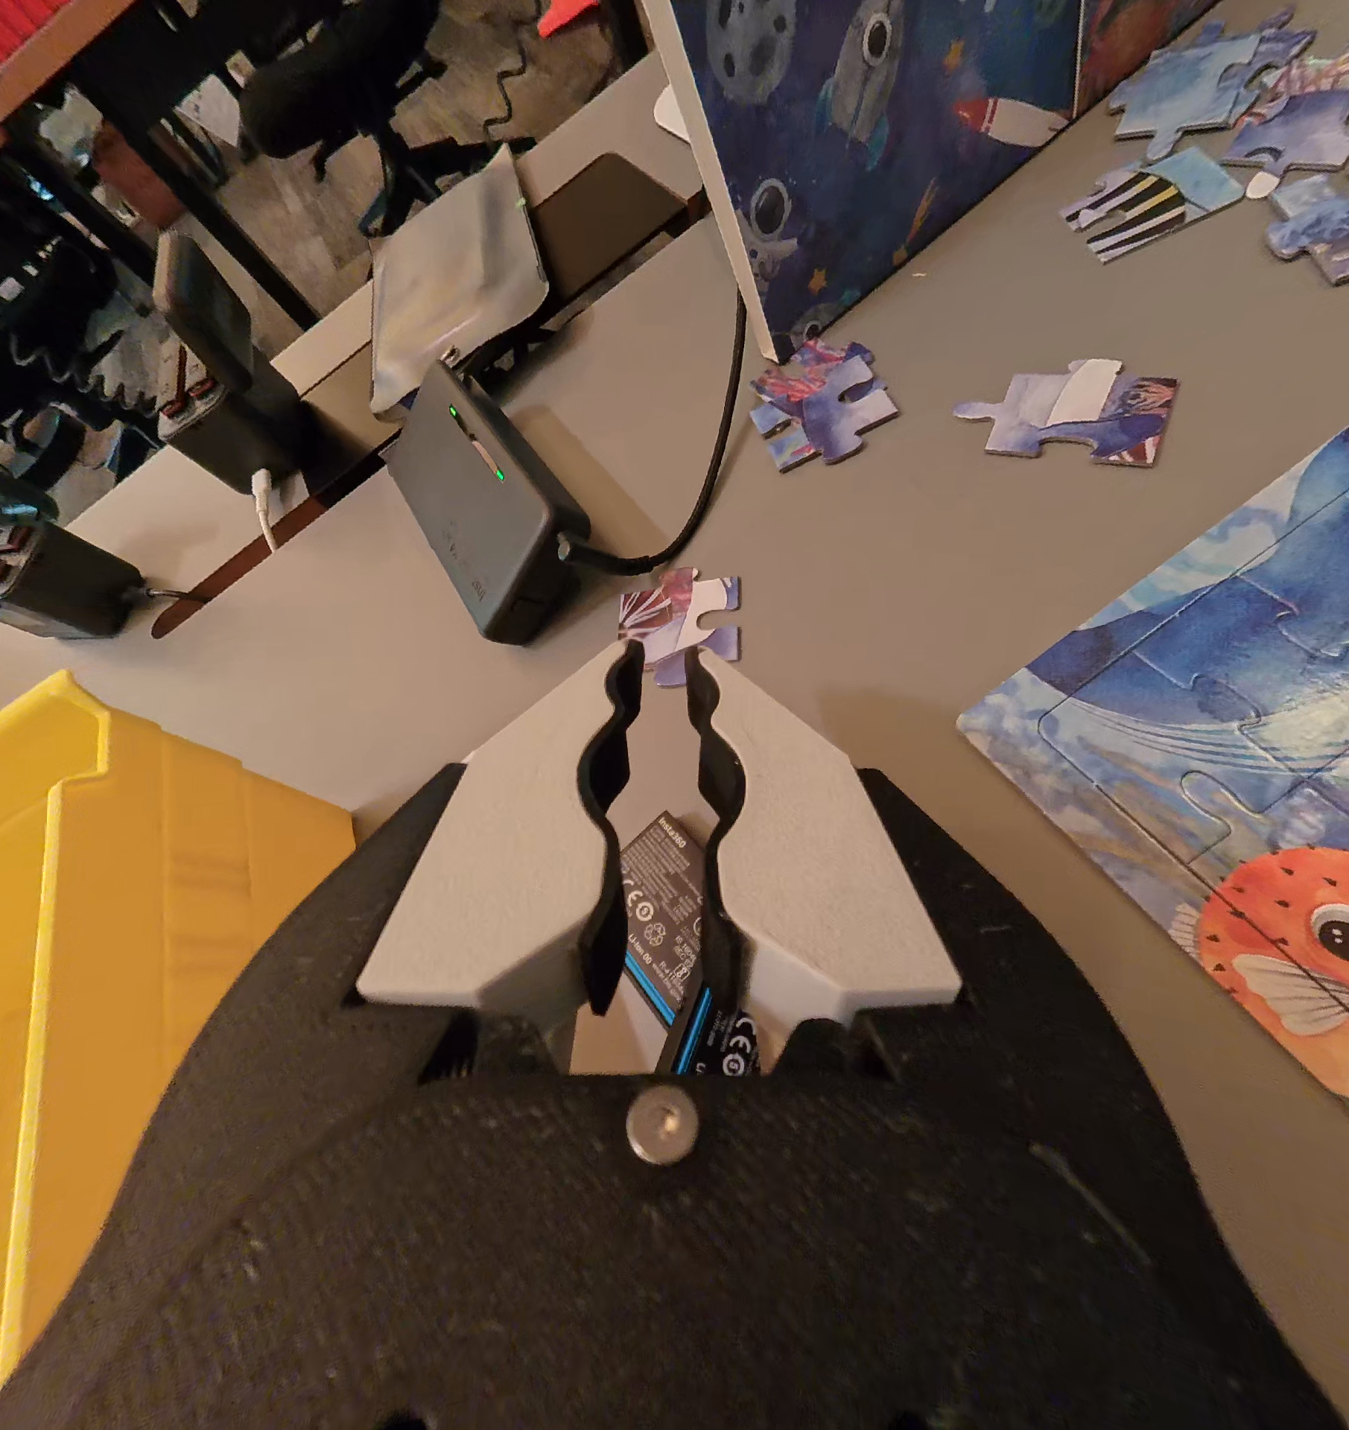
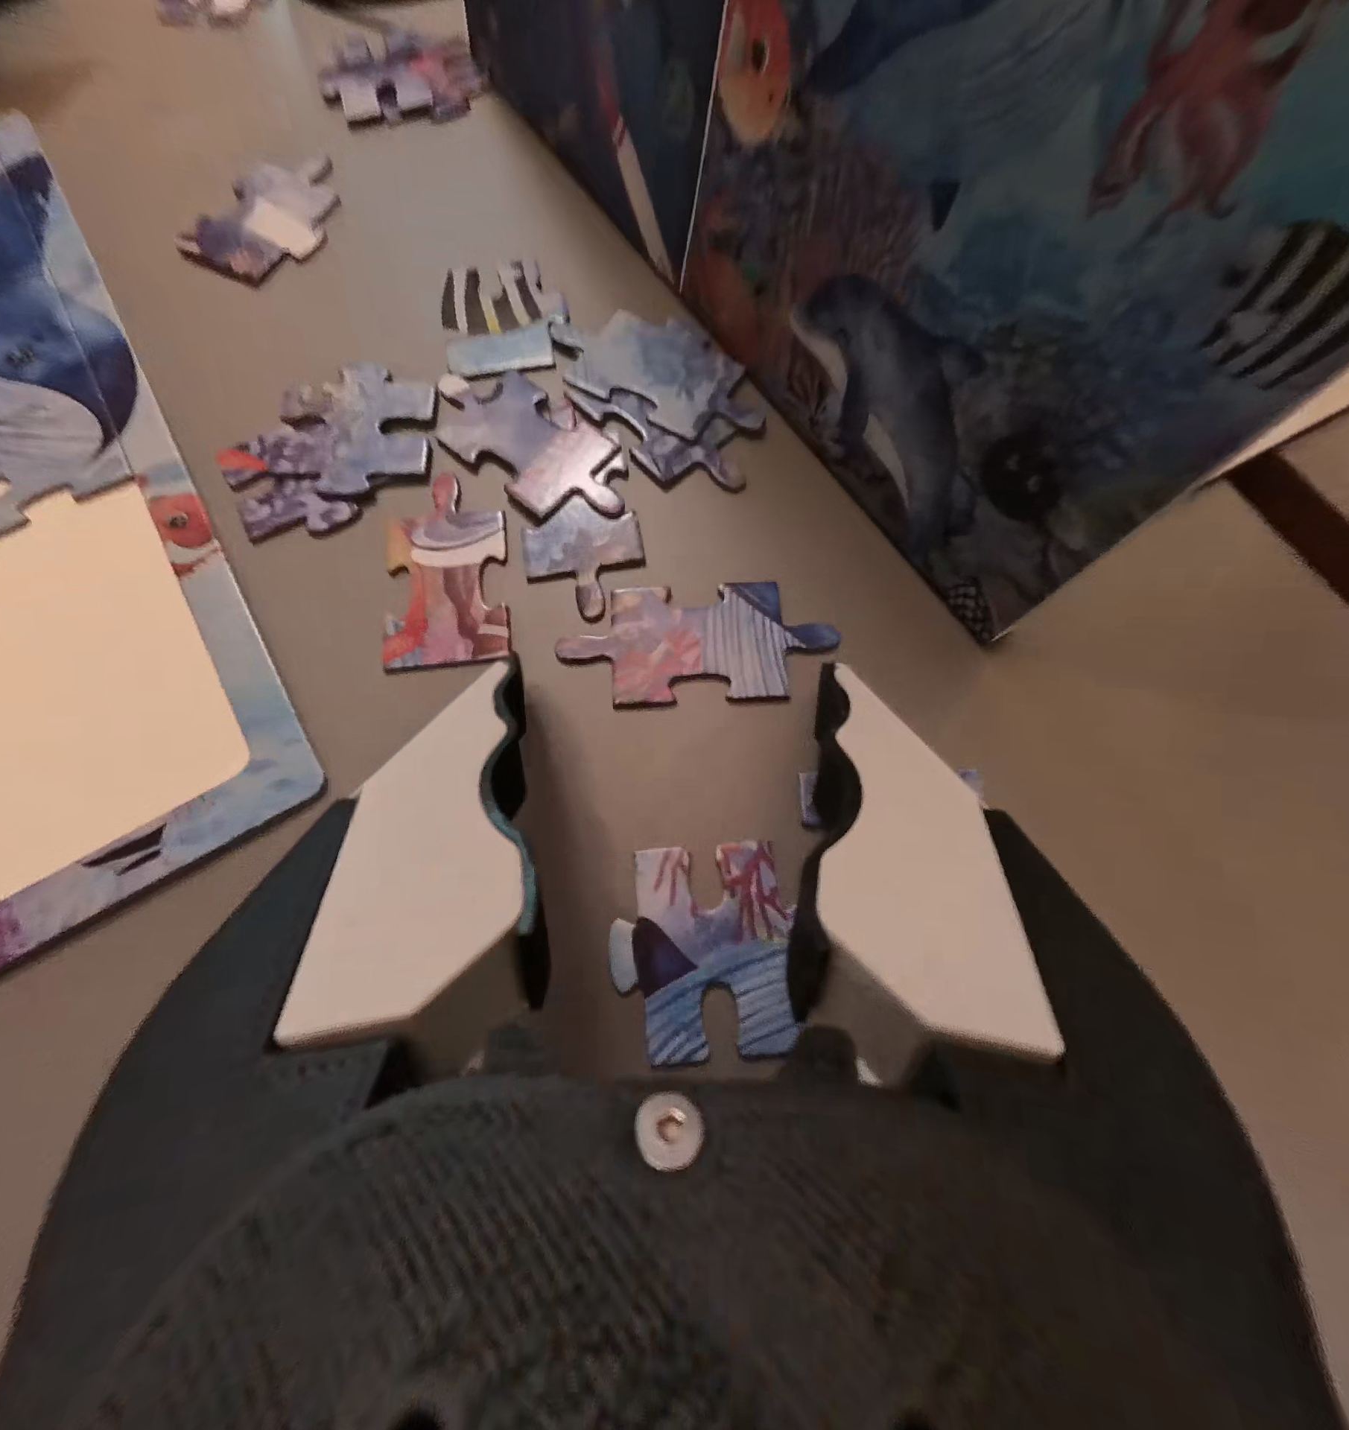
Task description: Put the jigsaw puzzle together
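Note:
In the left wrist view my left gripper [image 1: 665, 658] is closed to a narrow gap on the lower tab of a purple, white and pink puzzle piece [image 1: 686, 619], above the grey table [image 1: 849, 557]. The partly built puzzle board [image 1: 1213, 743], with a blue whale and an orange pufferfish, lies to the right. In the right wrist view my right gripper [image 2: 671, 681] is wide open and empty, low over the table. A coral-and-blue piece [image 2: 702, 952] lies between its fingers near the right one. Another piece [image 2: 694, 642] lies just ahead. The board's bare corner [image 2: 83, 658] is at left.
A yellow bin [image 1: 114, 928] sits at the left. A black power bank [image 1: 485, 503] with a cable lies ahead of the left gripper, and a battery [image 1: 667, 913] under it. The upright puzzle box [image 2: 1042, 309] stands at the right. Several loose pieces [image 2: 516, 433] lie beside it. Across from one pair of fingers to the other is roughly 40 cm. The right gripper is farther from the battery [image 1: 667, 913], some 40 cm, than the left, some 7 cm.

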Demonstrator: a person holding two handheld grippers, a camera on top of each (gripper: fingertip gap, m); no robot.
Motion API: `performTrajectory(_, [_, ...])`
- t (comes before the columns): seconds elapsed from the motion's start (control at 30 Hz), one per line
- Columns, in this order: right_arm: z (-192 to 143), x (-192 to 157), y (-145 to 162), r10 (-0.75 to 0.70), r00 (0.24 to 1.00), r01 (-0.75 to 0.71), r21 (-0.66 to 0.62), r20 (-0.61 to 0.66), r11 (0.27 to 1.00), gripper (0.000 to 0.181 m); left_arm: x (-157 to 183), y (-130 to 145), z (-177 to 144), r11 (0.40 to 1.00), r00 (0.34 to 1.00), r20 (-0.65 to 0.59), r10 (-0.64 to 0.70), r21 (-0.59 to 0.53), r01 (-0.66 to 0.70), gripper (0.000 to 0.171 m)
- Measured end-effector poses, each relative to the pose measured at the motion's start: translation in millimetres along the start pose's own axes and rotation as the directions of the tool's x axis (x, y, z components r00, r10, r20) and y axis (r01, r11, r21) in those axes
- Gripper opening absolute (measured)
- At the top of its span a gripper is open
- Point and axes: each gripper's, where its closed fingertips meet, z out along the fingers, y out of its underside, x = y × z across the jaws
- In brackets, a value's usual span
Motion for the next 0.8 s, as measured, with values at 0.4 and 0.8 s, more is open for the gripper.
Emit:
performTrajectory(0.4, [3.0, 5.2, 2.2, -0.019, 0.999, 0.018, -0.025, -0.047, 1.000, 0.044, 7.0, -4.1, -0.5, 1.000, 1.000, -0.010, 0.026, 0.012, -0.026, 0.009])
performTrajectory(0.8, [-10.2, 5.6, -8.6, -0.074, 0.985, 0.085, 0.065, -0.158, 0.994, 0.050, 18.1, -7.8, 0.8, 0.999, 0.998, -0.035, 0.046, 0.016, -0.046, 0.009])
